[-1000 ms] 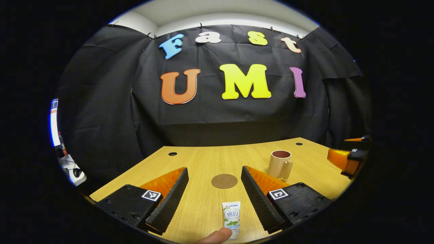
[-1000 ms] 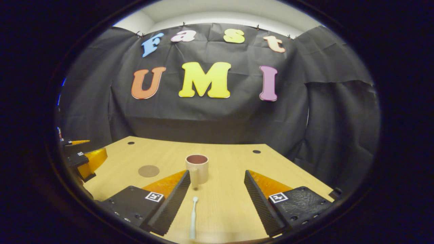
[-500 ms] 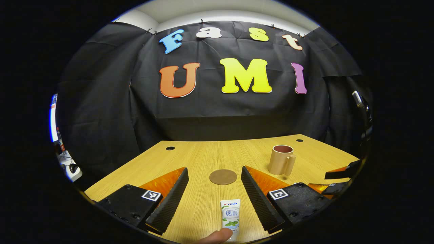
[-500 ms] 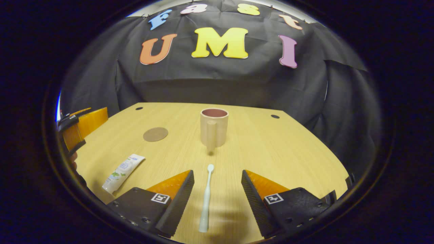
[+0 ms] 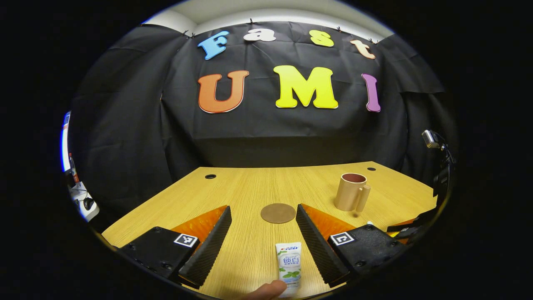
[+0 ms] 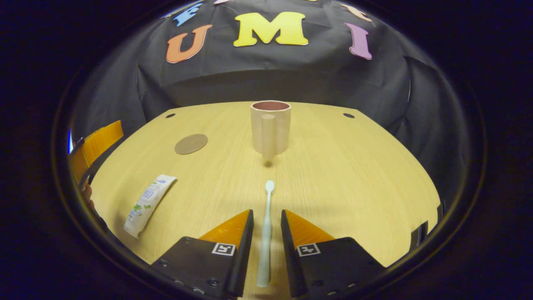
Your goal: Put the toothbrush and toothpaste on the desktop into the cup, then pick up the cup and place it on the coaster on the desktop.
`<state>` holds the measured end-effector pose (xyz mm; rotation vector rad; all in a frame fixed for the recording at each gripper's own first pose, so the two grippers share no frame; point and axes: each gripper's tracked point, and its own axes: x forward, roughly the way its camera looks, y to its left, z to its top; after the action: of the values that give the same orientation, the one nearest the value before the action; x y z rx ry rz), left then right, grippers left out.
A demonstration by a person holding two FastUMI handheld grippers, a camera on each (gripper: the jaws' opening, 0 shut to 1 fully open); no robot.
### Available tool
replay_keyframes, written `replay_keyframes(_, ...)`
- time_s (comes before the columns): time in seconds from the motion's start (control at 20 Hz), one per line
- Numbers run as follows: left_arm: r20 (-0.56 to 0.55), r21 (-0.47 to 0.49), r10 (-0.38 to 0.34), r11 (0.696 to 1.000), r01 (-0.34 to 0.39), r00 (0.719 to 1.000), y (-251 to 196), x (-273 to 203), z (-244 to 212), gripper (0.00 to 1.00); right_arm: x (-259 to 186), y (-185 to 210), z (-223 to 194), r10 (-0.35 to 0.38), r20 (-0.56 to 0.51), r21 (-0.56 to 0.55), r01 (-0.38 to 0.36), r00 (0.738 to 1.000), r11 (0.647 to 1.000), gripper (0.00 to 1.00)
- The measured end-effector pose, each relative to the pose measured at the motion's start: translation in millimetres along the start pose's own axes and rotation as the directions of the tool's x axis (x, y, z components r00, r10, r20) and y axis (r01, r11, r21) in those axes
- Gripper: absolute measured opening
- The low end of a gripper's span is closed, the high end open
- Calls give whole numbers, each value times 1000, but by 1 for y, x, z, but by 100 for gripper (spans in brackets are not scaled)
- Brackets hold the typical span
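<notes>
Both views low over desk (image 5: pixel 250 187), facing wall, sharing cup (image 5: pixel 352 196)

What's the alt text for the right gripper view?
The right gripper straddles the handle of a white toothbrush lying on the wooden desktop, fingers close on either side but not clearly pressing. Beyond stands a beige cup; a round coaster and a toothpaste tube lie to its left.

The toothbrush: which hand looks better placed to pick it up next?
Right, probably. The right tool already straddles the toothbrush handle, nearly closed, while the left tool sits open around the toothpaste.
</notes>
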<state>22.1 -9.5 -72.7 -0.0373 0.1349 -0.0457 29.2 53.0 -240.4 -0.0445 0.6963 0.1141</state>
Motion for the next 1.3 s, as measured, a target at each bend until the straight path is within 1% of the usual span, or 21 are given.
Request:
replay_keyframes(0.1,-8,-1,0,1000,0,1000,1,1,-2,99,2,3,-4,20,-34,15,-19,999,1000,37)
replay_keyframes(0.2,-13,-2,0,1000,0,1000,1,1,-3,99,5,5,-7,24,-59,19,-22,998,1000,36)
replay_keyframes(0.25,-17,-2,1,1000,-1,1000,2,1,-5,99,8,5,-5,22,-57,18,-21,998,1000,29)
replay_keyframes(0.3,-21,-3,0,1000,0,1000,2,1,-6,99,13,2,-11,18,-64,28,-16,998,999,15)
replay_keyframes(0.35,-27,-4,2,1000,-2,1000,2,2,-8,99,4,4,-6,26,-72,46,-22,997,999,17)
replay_keyframes(0.4,-31,-6,3,1000,-3,1000,3,1,-9,99,8,2,-8,29,-79,52,-25,996,998,12)
replay_keyframes(0.45,-37,-9,7,1000,-8,999,5,2,-10,99,10,2,-7,36,-84,76,-30,996,997,12)
replay_keyframes(0.5,-43,-12,11,1000,-12,999,6,3,-12,99,10,2,-8,41,-87,67,-35,995,997,5)
replay_keyframes(0.6,-52,-13,19,1000,-20,998,9,2,-14,99,9,2,-9,36,-82,46,-32,996,998,5)
replay_keyframes(0.7,-62,-12,21,1000,-22,998,10,2,-17,99,7,3,-8,49,-70,37,-46,996,998,4)
replay_keyframes(0.75,-70,-12,15,1000,-16,997,8,2,-21,99,6,1,-5,50,-57,46,-47,997,998,5)
replay_keyframes(0.8,-83,-12,5,1000,-6,997,5,1,-26,99,4,0,-5,56,-40,43,-54,998,998,0)
replay_keyframes(0.85,-98,-9,-4,1000,3,995,2,-1,-32,99,3,-4,-7,46,-27,33,-45,999,998,0)
replay_keyframes(0.9,-116,-3,-7,1000,7,993,1,-2,-38,99,0,-1,-5,68,-14,34,-68,998,997,0)
replay_keyframes(0.95,-132,3,-11,1000,12,991,0,-3,-44,100,-2,-1,-7,74,-9,36,-73,997,997,0)
replay_keyframes(1.2,-202,7,-42,999,44,978,-20,-9,-68,100,-27,-1,6,99,87,25,-102,991,995,0)
replay_keyframes(1.3,-223,13,-56,998,60,973,-30,-10,-74,100,-39,-2,12,99,126,1,-100,987,995,0)
